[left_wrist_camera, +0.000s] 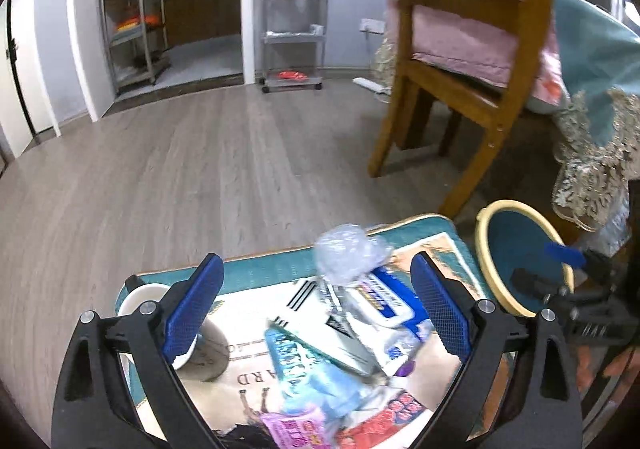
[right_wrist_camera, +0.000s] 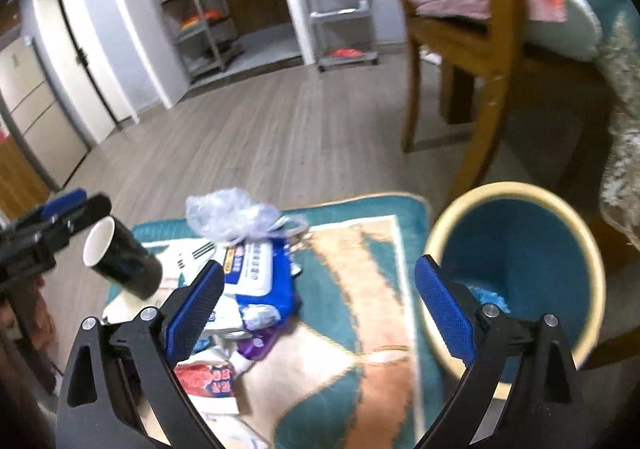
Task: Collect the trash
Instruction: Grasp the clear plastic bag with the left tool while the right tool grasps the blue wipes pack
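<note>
A pile of trash lies on a teal and cream mat (left_wrist_camera: pixel 276 269) (right_wrist_camera: pixel 360 289). It holds a crumpled clear plastic bag (left_wrist_camera: pixel 348 255) (right_wrist_camera: pixel 232 215), a blue and white wipes packet (left_wrist_camera: pixel 390 303) (right_wrist_camera: pixel 260 269), a light blue wrapper (left_wrist_camera: pixel 304 365), a pink wrapper (left_wrist_camera: pixel 296 425) and a red wrapper (right_wrist_camera: pixel 208 379). A dark paper cup (left_wrist_camera: pixel 208 353) (right_wrist_camera: pixel 124 263) lies on its side at the pile's left. My left gripper (left_wrist_camera: pixel 316 309) (right_wrist_camera: pixel 68 209) hovers open over the pile, holding nothing. My right gripper (right_wrist_camera: pixel 320 309) (left_wrist_camera: pixel 548 269) stands open and empty at the rim of the yellow-rimmed teal bin (left_wrist_camera: pixel 486 249) (right_wrist_camera: pixel 512 189).
A wooden chair (left_wrist_camera: pixel 472 97) (right_wrist_camera: pixel 492 69) with pink cushions stands behind the bin. A table with a lace-edged teal cloth (left_wrist_camera: pixel 596 121) is at the right. Two wheeled shelf racks (left_wrist_camera: pixel 294 21) (left_wrist_camera: pixel 132 13) and a white power strip (left_wrist_camera: pixel 372 84) sit by the far wall across grey wood floor.
</note>
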Demonstrator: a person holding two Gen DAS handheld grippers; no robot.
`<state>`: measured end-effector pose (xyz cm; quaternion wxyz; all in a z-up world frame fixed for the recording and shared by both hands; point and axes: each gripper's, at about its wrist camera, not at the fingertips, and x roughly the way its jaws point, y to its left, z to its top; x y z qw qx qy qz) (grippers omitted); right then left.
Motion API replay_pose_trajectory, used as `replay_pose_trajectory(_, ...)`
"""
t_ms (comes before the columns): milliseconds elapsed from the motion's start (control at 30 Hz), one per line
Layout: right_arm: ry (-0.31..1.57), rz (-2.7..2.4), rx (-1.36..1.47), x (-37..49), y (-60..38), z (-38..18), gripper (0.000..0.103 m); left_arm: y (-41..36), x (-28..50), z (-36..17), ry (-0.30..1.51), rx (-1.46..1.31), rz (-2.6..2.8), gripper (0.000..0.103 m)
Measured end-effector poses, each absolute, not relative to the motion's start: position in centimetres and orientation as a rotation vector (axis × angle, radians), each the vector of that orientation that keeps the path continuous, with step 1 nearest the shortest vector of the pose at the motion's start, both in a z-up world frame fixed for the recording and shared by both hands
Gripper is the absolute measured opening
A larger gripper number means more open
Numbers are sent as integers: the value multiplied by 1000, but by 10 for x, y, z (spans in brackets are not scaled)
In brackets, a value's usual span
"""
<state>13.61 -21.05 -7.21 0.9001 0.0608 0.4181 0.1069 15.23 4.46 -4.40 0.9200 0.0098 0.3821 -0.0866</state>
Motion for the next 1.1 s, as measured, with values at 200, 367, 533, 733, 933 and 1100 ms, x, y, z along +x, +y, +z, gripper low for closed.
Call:
replay_pose_trajectory(200, 953, 257, 121, 160, -189, -108, 95, 41, 176, -65, 822, 23, -190, 93)
replay_pose_trajectory(367, 1024, 264, 130, 176, -188, -136, 95, 28, 197, -90, 871, 39, -200, 93)
replay_pose_trajectory(533, 1083, 292, 180, 183, -191, -157, 95, 20, 212, -113, 923, 29, -203, 93)
replay_pose_trajectory(733, 1105, 344, 210, 188, -187, -166, 93, 14, 228, -126, 953, 22, -178, 90)
replay_pose_trajectory(933, 1120, 359, 205, 191, -184, -170, 76, 10, 234, -135, 986, 60, -175, 73)
replay_pose_trajectory(1100, 1152, 406, 299, 193, -186, -175, 54, 7, 235, -139, 1020, 61, -210, 43)
